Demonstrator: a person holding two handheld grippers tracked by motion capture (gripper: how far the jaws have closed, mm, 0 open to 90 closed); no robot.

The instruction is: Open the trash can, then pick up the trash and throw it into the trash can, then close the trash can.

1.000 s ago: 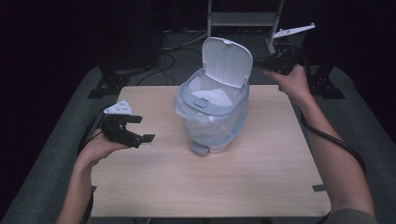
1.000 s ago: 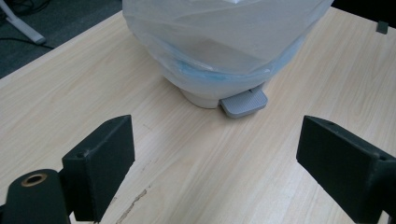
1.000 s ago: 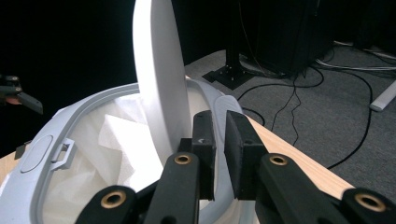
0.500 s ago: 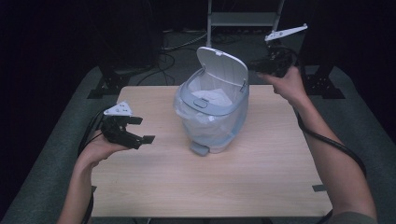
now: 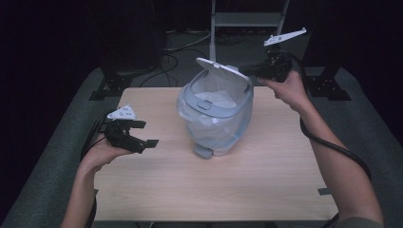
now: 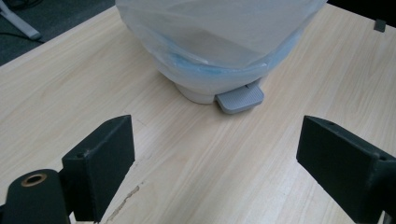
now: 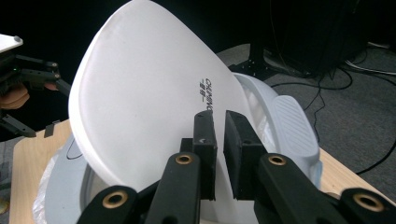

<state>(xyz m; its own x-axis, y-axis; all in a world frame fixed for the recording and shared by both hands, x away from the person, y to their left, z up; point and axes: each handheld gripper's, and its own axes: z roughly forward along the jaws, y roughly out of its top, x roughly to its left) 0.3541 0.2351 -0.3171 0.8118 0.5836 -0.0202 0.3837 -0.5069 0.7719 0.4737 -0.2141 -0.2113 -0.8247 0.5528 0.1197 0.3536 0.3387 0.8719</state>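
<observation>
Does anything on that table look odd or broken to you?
Nothing looks spilled or broken. The bin stands upright with its bag tucked in. Its lid hangs half open, with the right tool right behind its back edge. The tabletop has one small scuff near the left tool.

Table (image 5: 237, 185) lit from above, surroundings black; gripper views sharp, soft shadows

The bench (image 5: 266, 175) is pale wood with a matt, fine grain. The bin (image 5: 216, 111) looks like smooth, matt white plastic, its lid (image 7: 140, 88) likewise. A thin, glossy, see-through plastic bag (image 6: 210, 32) wraps it. The pedal (image 6: 240, 98) is ribbed grey plastic.
</observation>
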